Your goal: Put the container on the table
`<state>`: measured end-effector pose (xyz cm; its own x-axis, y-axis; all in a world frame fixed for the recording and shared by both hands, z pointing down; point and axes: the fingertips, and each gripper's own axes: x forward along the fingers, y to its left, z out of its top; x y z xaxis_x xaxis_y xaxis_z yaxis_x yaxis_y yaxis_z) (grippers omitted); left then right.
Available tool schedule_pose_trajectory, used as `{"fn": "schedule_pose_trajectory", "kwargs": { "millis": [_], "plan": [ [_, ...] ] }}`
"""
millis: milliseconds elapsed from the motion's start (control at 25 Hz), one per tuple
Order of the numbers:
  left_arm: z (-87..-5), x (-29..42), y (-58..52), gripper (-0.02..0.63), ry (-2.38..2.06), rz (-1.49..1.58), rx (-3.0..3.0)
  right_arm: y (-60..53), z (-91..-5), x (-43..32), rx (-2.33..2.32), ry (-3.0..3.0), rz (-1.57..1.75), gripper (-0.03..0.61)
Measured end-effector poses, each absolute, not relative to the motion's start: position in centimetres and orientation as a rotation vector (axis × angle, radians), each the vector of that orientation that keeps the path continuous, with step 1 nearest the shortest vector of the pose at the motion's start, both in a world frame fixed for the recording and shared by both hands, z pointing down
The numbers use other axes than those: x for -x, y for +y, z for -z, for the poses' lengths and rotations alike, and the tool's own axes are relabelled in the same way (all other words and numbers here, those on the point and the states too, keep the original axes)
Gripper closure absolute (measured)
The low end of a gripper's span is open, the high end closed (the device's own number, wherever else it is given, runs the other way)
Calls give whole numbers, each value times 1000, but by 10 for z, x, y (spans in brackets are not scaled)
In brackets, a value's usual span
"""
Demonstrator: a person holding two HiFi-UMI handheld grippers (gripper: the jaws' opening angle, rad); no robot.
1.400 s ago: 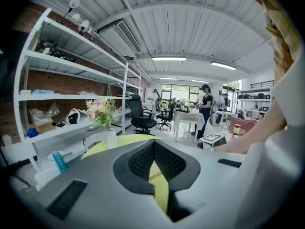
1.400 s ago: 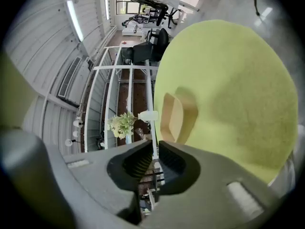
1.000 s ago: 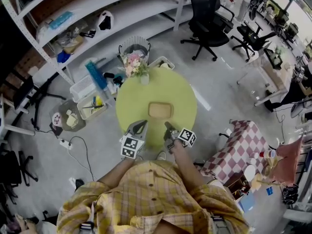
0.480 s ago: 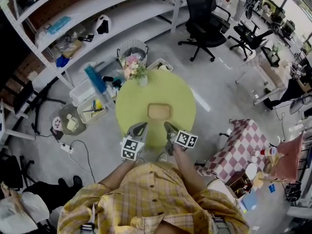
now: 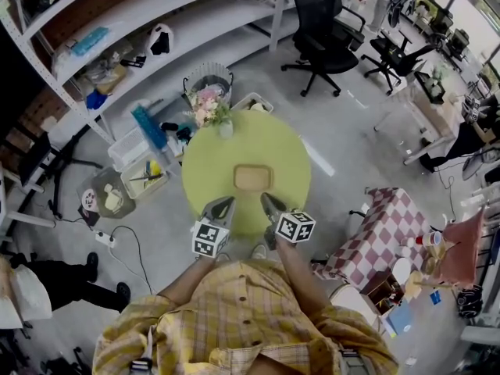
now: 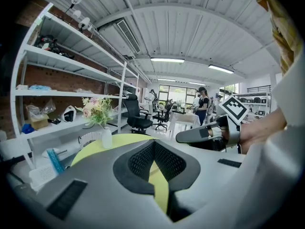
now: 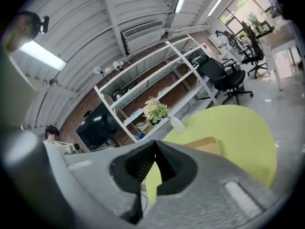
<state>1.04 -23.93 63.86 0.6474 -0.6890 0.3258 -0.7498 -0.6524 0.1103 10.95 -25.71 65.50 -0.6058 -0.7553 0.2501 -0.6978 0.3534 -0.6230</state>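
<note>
Shallow tan rectangular container [image 5: 252, 178] with rounded corners, flat on the middle of round green table [image 5: 205, 158], left gripper [image 5: 223, 204] and right gripper [image 5: 269, 203] both closed, empty

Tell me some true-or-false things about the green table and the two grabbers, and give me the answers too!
1. The table is round and green. True.
2. The container lies near the middle of the table. True.
3. The right gripper is holding the container. False: its fingers are shut on nothing, and the container lies on the table apart from it.
4. The flowers stand inside the container. False: they stand in a vase at the table's far edge, apart from the container.
5. The left gripper has its fingers wide open. False: they are shut together, with nothing between them.
</note>
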Motion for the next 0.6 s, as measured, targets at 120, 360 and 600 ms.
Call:
{"fn": "schedule_pose_trajectory", "kwargs": {
  "millis": [120,360,600],
  "plan": [
    [-637,-11,-241,609,-1166,-370,-2635,-252,-650,-106,1363,2576,1024,580],
    [-636,-15,-242,609,-1144,-374,-2653,-253,-634,-107,1350,2586,963,580],
    [-640,-13,-243,609,-1138,-395,-2677,-252,-627,-99,1403,2711,809,580]
  ]
}}
